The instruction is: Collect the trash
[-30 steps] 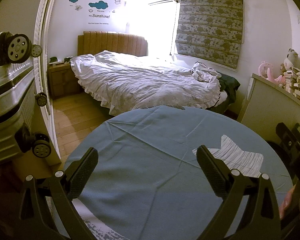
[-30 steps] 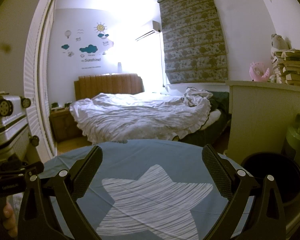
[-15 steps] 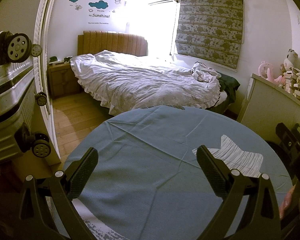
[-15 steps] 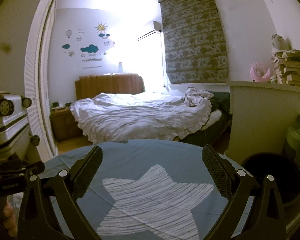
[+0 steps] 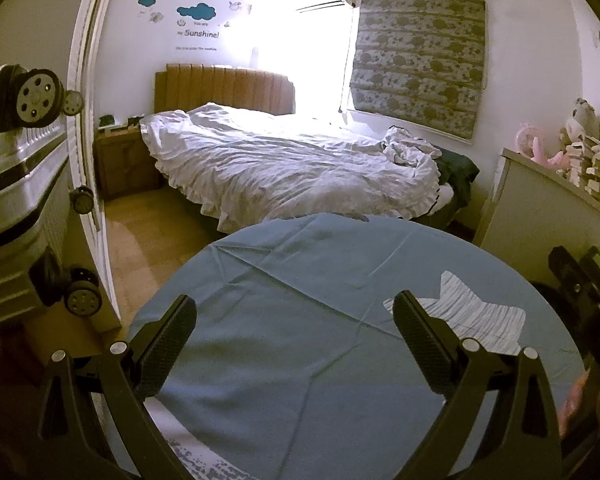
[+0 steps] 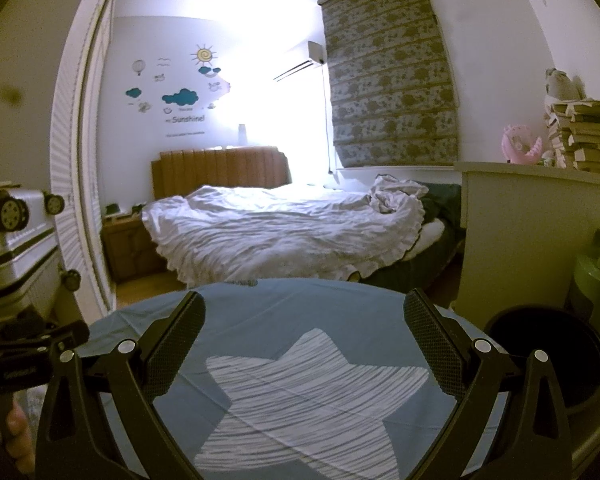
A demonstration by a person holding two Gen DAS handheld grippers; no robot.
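Bedroom, blue round table (image 5: 300, 340): left view, left gripper (image 5: 294, 328) spread, empty, no trash visible; right view, right gripper (image 6: 304, 332) spread over star print (image 6: 308, 400), bin (image 6: 548, 360) near right, so right hand's closer.

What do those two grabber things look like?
Both are black. The left gripper and right gripper each have two angled fingers with bumpy textured pads, silver screws at the joints and triangle-shaped holes in the frame. No cables or sleeves show.
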